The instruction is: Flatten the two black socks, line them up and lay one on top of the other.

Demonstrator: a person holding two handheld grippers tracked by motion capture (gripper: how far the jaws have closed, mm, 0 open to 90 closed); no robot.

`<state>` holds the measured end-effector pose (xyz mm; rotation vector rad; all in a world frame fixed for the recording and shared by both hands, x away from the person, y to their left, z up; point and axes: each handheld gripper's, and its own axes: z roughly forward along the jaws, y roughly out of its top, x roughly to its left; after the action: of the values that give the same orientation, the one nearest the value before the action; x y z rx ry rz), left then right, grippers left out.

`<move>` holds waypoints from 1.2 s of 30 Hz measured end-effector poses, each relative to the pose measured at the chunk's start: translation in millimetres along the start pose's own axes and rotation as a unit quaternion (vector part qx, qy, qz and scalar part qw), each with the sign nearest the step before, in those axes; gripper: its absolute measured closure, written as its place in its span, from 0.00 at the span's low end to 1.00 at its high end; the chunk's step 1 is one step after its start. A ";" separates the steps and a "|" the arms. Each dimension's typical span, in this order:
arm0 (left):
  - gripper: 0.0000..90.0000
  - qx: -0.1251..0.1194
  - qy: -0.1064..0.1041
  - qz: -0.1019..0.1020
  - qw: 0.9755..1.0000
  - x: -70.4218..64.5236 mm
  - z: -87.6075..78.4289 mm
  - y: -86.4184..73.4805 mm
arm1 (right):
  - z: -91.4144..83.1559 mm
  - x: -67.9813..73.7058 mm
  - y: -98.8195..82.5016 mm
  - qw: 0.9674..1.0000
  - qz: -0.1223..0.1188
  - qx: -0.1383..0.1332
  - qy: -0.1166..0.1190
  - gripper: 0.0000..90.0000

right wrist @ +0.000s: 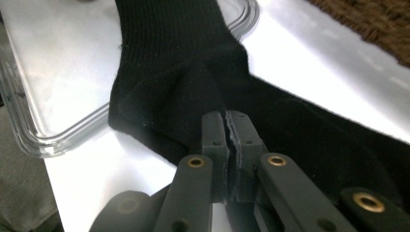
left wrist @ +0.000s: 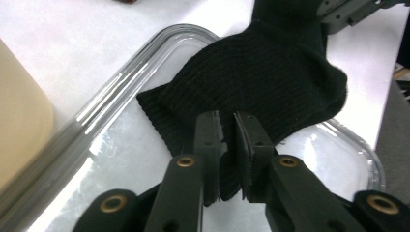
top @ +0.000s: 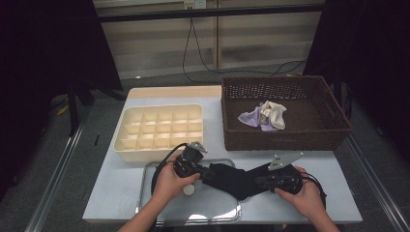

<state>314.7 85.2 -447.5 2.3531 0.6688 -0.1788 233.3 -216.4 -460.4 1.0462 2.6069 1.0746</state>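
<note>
The left gripper (top: 209, 173) has its jaws pinched on one end of a black sock (top: 237, 180); in the left gripper view the pads (left wrist: 209, 145) clamp a fold of ribbed fabric with only that cloth between them. The right gripper (top: 258, 182) is pressed almost fully together on the sock's other end, and in the right gripper view the pads (right wrist: 216, 137) nip a thin edge of the knit.

Between the two grips the sock runs across the near edge of the table (top: 116, 174), its long axis left to right in the high view, sagging slightly at the middle (so it reads as a shallow V). Its left part lies over a clear glass tray (top: 154, 169); its right part reaches past the tray's rim onto the bare tabletop. From the left gripper view the sock widens away from the jaws into a rounded, bulging shape, possibly a heel or toe, though I cannot tell which.

The fabric is matte black, finely ribbed, with no pattern visible.

Farther off, a cream divided organizer (top: 159, 130) stands behind the tray, and a brown wicker basket (top: 290, 87) at the right holds a lilac and cream bundle of socks (top: 265, 116).
</note>
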 end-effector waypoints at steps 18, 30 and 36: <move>0.69 0.014 0.021 -0.022 0.999 9.4 9.0 -5.1 | -20.4 -27.3 -10.4 0.995 0.054 -0.022 -0.086 0.71; 0.80 0.029 0.023 -0.012 0.999 7.8 10.5 -3.1 | -12.2 -33.5 -12.4 0.994 0.050 0.004 -0.097 0.97; 0.81 0.027 0.020 -0.017 0.999 7.3 11.5 -2.7 | -20.1 -38.2 -3.3 0.992 0.048 -0.024 -0.110 0.98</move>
<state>320.1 82.6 -460.0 2.4031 0.7328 -0.1679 252.8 -254.3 -452.9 1.2155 2.3674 0.9744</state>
